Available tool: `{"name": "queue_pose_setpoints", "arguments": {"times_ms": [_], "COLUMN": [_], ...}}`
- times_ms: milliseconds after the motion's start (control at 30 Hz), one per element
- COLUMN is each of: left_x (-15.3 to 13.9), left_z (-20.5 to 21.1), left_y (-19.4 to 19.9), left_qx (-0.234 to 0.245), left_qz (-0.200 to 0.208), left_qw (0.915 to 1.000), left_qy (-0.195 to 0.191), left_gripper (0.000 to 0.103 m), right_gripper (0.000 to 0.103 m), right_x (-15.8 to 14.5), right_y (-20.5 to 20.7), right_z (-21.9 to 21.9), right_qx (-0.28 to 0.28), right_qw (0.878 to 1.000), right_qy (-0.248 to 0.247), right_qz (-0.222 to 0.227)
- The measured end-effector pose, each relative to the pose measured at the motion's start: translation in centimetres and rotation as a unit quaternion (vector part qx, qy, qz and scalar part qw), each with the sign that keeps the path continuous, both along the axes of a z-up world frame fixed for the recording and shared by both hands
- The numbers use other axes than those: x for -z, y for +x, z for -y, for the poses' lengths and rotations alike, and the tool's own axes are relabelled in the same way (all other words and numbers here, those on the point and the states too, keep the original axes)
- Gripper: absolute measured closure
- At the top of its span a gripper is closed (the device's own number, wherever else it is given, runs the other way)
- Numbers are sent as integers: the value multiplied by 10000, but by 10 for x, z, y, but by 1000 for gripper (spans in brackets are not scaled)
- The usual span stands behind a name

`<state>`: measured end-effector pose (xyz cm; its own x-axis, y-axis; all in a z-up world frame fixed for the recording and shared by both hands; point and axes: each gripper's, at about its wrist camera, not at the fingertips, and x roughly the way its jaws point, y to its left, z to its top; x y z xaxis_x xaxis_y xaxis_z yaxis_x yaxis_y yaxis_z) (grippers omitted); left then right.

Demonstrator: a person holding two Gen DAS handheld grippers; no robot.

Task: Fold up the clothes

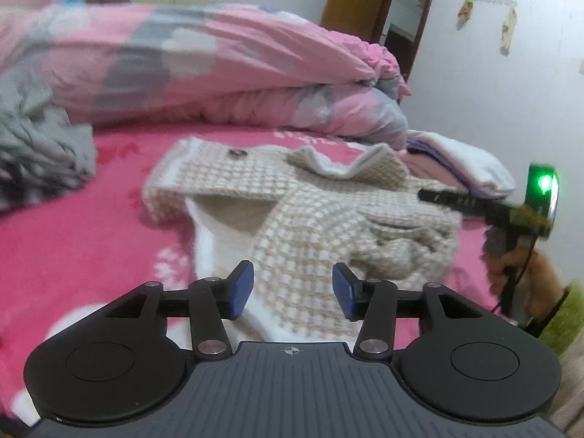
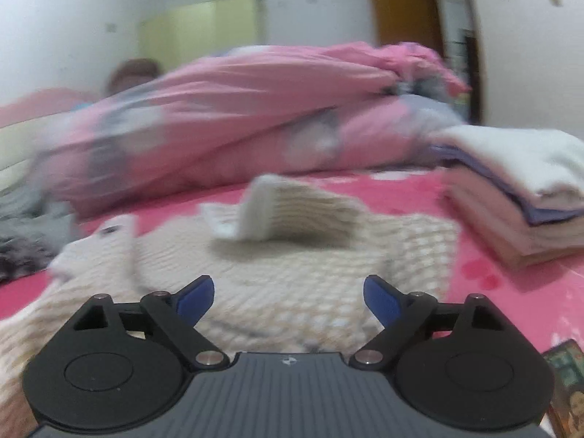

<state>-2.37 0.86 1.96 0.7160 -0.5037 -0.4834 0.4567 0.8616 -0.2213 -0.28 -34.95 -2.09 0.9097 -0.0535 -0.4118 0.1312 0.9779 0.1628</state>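
Here the beige checked knit garment (image 1: 310,219) lies crumpled on the pink bed sheet (image 1: 91,226), in front of the rolled pink duvet (image 1: 204,69). The left gripper (image 1: 292,292) hovers at the garment's near edge with its blue pads (image 1: 241,288) spread apart and holding nothing. The right gripper (image 2: 288,299) is likewise released above the knit, jaws wide. A stack of folded clothes (image 2: 518,189) sits to the right; grey clothing (image 1: 40,146) lies to the left.

Left gripper (image 1: 292,290) jaws apart above rumpled, seemingly knitted checked garment (image 1: 310,219)
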Motion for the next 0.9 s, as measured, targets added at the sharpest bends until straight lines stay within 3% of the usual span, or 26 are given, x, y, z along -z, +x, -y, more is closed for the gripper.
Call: {"name": "queue_pose_setpoints", "arguments": {"times_ms": [133, 200, 233, 300, 333, 500, 600, 733, 900], "left_x": [9, 16, 18, 24, 26, 42, 54, 77, 95], "left_z": [10, 18, 24, 34, 39, 35, 23, 1, -20], "left_y": [10, 20, 25, 32, 35, 49, 56, 66, 70], "left_qx": [-58, -56, -73, -98, -103, -29, -67, -140, -50], "left_qz": [250, 261, 317, 437, 498, 469, 344, 32, -129], "left_qw": [9995, 9992, 9986, 9969, 9958, 9972, 9987, 9996, 9947], "left_qy": [186, 295, 415, 651, 760, 584, 357, -225, -1018], "left_gripper": [51, 51, 51, 51, 51, 51, 51, 49, 48], "right_gripper": [20, 42, 47, 78, 86, 89, 89, 89, 89], "right_x": [10, 23, 26, 23, 16, -36, -80, -121, -159], "right_y": [37, 54, 56, 54, 51, 42, 63, 133, 238], "right_z": [26, 42, 45, 43, 38, 6, -25, -85, -221], "right_qx": [249, 156, 98, -50, -122, -676, -1276, -2010, -2842], "right_qw": [9973, 9900, 9880, 9885, 9904, 9962, 9916, 9792, 9570], "right_qy": [384, 854, 993, 974, 856, 323, 168, -29, -354], "right_qz": [-569, -1109, -1178, -1158, -1079, -440, -130, -285, -453]}}
